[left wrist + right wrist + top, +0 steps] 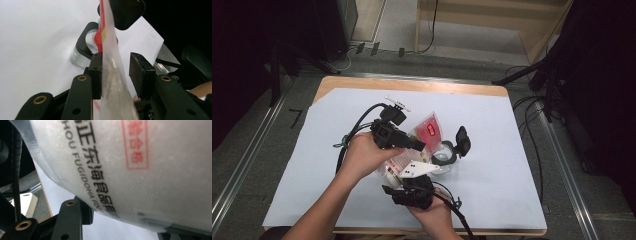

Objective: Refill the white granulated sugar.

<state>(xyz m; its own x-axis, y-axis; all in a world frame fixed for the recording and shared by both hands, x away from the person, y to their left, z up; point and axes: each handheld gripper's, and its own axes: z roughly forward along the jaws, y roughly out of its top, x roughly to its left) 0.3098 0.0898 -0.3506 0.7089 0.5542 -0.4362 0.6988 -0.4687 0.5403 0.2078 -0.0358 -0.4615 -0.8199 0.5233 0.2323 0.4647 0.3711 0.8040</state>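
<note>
Straddling the bag (110, 82), the left gripper (115, 75) stands part open, pads loose — right gripper (120, 220) clamps the same bag.

Glossy clear plastic pouch (113, 82) with red print; matt black plastic gripper jaws, rough grey pads (140, 72); smooth white paper sheet (492, 120) over wooden table (412, 85).

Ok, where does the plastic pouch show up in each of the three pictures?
High view: the pouch is mid-table, slanting from the jar towards the right gripper.
Left gripper view: it hangs edge-on between the fingers, red end toward the jar.
Right gripper view: its printed white face covers most of the picture.
Shared landmark: the white sheet, also behind the pouch in both gripper views.
</note>
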